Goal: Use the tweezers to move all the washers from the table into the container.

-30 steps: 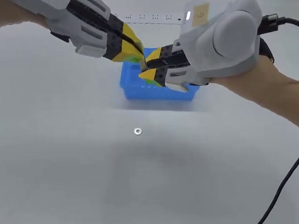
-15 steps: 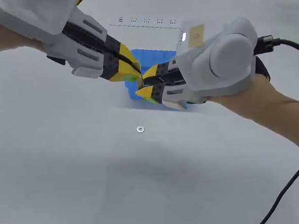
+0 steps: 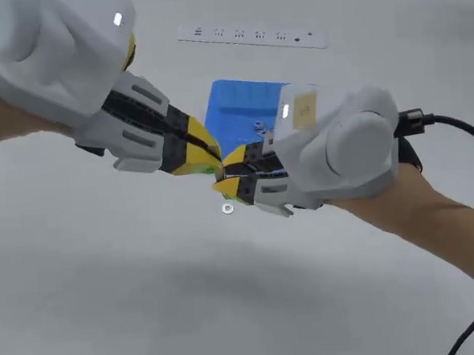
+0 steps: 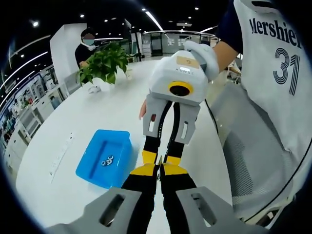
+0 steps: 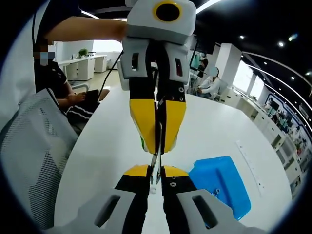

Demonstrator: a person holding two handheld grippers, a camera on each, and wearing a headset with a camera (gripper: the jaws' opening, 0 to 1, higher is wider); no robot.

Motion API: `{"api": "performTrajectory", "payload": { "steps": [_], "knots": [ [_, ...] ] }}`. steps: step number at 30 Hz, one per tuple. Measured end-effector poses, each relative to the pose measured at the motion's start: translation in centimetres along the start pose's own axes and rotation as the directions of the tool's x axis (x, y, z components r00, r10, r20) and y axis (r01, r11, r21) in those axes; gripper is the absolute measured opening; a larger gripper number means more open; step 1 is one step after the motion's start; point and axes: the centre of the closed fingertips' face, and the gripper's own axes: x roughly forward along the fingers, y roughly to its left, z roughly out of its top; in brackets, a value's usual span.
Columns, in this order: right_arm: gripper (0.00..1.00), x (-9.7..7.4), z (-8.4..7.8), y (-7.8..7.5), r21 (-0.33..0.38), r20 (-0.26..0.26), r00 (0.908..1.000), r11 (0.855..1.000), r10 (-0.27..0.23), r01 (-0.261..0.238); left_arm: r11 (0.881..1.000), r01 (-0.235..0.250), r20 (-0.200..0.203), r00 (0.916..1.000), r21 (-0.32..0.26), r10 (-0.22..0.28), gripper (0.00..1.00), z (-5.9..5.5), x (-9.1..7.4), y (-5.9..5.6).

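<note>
left gripper [image 3: 214, 164] and right gripper [image 3: 226, 184] fingers clench tweezers [image 5: 156, 161] (head view: washer [image 3: 228, 209]).

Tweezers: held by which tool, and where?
Both. The tweezers are clamped between the shut jaws of the left tool and the right tool, one toward each end.

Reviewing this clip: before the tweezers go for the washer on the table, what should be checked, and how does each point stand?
1. Grip on the tweezers: ok, clamped between the shut left tool and right tool.
2. Target washer located: ok, lying on the table just below the tools.
3. Tweezer tips aligned on the washer: cannot tell, the tools hide them.
4. Blue container open: ok, beyond the tools, with washers inside.
5. Right tool's cable clear of the work: ok, trailing off to the side.
</note>
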Motion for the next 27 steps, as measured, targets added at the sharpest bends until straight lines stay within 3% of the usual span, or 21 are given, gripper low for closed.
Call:
{"api": "performTrajectory", "payload": {
  "steps": [13,19,27],
  "knots": [
    [0.1,1.2,-1.8,0.3,0.032,-0.016,0.9998,0.999,0.01,-0.009,1.0,0.015,-0.004,0.9999,-0.022,-0.015,0.06,-1.4,1.2,0.2],
    [0.1,1.8,-2.8,0.3,0.043,-0.029,0.9995,0.999,0.014,-0.013,0.999,0.029,-0.008,0.9995,-0.035,-0.029,0.06,-2.7,2.4,0.9],
    [0.1,2.3,-3.4,0.3,0.036,-0.038,0.999,0.999,0.024,-0.022,0.998,0.036,-0.012,0.9993,-0.044,-0.036,0.06,-3.2,2.6,1.0]
  ]
}}
